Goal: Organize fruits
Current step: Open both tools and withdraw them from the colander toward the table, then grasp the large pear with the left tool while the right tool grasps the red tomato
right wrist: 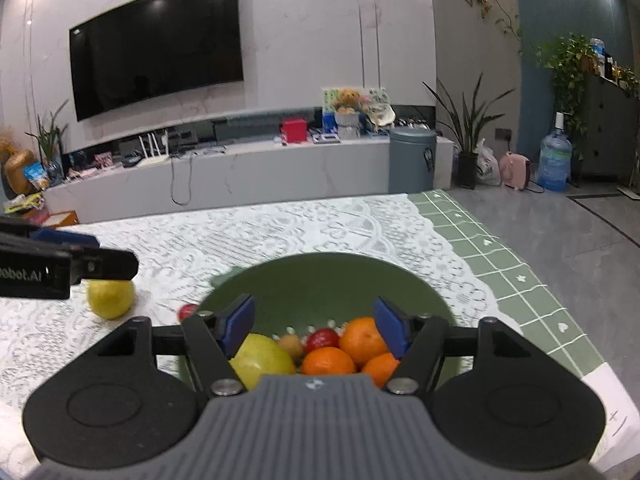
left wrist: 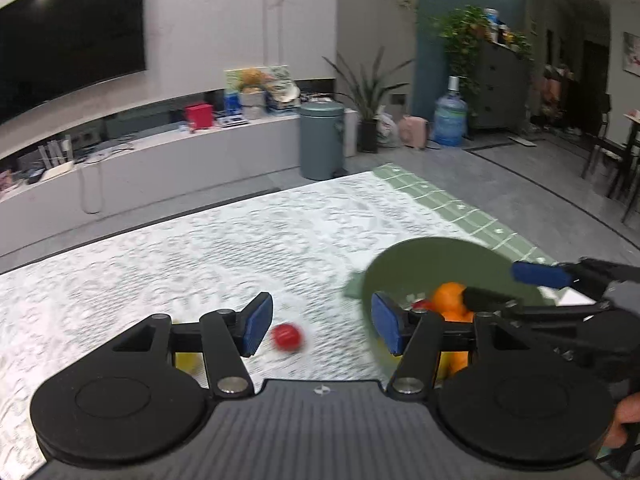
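Left gripper (left wrist: 320,326) wide open, nothing between the pads, hanging over the lace tablecloth (left wrist: 200,248) low in the frame. Small red fruit (left wrist: 286,337) sitting loose on the cloth between the fingers, closer to the left pad, bit blurry. Probably light, round, smooth, so likely to roll; best pinched across the middle, gently, in case the skin is soft. Right gripper (right wrist: 315,330) also spread open and empty, parked above the green bowl (right wrist: 320,276) at lower centre, already loaded with oranges (right wrist: 362,340), a yellow-green fruit (right wrist: 262,358) and more. Lone lemon (right wrist: 111,298) left of the bowl, partly under the other tool.
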`<state>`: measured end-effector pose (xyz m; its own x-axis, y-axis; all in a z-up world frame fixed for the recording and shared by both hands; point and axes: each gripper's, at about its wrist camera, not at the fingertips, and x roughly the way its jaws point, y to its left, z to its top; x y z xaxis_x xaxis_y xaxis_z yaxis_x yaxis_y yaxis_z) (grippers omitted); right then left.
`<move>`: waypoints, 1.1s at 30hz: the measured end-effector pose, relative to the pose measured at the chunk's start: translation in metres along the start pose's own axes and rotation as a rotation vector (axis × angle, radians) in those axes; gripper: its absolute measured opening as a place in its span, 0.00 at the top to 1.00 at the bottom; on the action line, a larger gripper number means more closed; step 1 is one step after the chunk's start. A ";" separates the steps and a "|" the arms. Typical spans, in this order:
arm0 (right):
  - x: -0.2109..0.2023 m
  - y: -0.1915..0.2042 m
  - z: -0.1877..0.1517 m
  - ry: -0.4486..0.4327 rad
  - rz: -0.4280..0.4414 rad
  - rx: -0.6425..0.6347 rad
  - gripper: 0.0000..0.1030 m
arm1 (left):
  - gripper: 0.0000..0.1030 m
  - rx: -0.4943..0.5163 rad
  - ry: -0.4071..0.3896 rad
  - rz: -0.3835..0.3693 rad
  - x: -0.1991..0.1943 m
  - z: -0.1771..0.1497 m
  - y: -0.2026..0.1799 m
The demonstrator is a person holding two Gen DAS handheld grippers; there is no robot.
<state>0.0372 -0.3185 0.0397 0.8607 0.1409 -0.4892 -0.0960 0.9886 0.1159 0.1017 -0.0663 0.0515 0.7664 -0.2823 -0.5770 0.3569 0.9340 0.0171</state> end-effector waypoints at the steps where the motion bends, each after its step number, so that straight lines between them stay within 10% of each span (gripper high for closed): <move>1: -0.001 0.002 -0.001 -0.001 0.007 0.006 0.37 | 0.35 -0.005 -0.001 0.012 -0.003 -0.003 0.004; 14: 0.000 0.076 -0.014 -0.002 0.107 -0.073 0.37 | 0.35 -0.103 -0.007 0.147 -0.028 -0.047 0.066; 33: 0.054 0.157 -0.032 0.102 0.078 -0.313 0.47 | 0.31 -0.241 -0.030 0.112 -0.020 -0.071 0.125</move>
<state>0.0526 -0.1542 0.0034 0.7917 0.2054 -0.5753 -0.3219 0.9407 -0.1070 0.0934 0.0717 0.0074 0.8110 -0.1776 -0.5575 0.1346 0.9839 -0.1176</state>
